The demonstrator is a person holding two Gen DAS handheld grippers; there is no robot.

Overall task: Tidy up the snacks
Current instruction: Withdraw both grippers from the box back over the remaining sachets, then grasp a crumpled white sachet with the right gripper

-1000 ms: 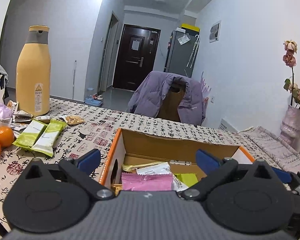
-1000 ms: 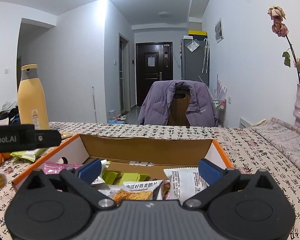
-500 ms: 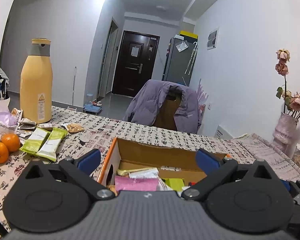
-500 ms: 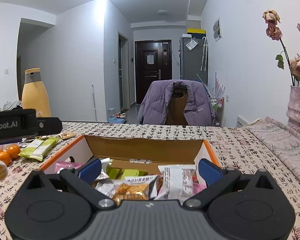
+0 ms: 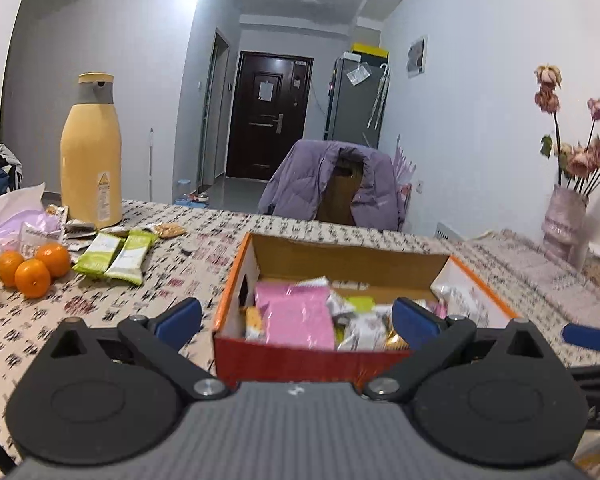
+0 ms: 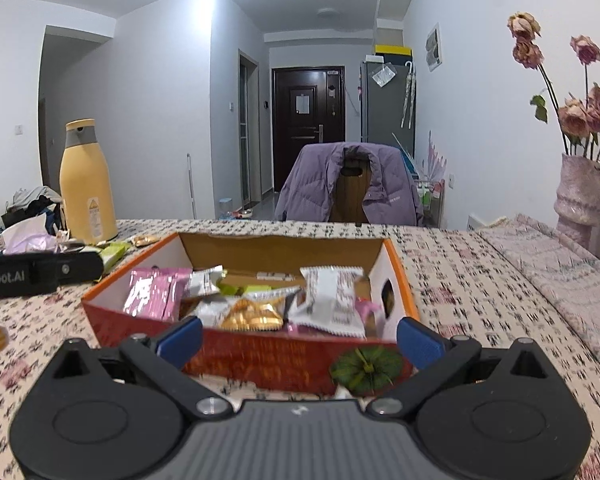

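On the table, both tongs hang empty before a half-filled box.

At far left sit three oranges (image 5: 32,270), then two green packets (image 5: 114,256) by the yellow flask (image 5: 91,156), loose on the cloth and well apart from the box (image 5: 236,280). Left gripper (image 5: 298,318) is spread wide, grasping nothing; its view looks over the box's near wall at a pink packet (image 5: 296,316). Right gripper (image 6: 300,334) is likewise released and empty, facing the box's white packet (image 6: 332,296). Judging by this, the step is between picks: the next move calls for the left gripper to swing left to the green packets, close on one, and carry it to the box.
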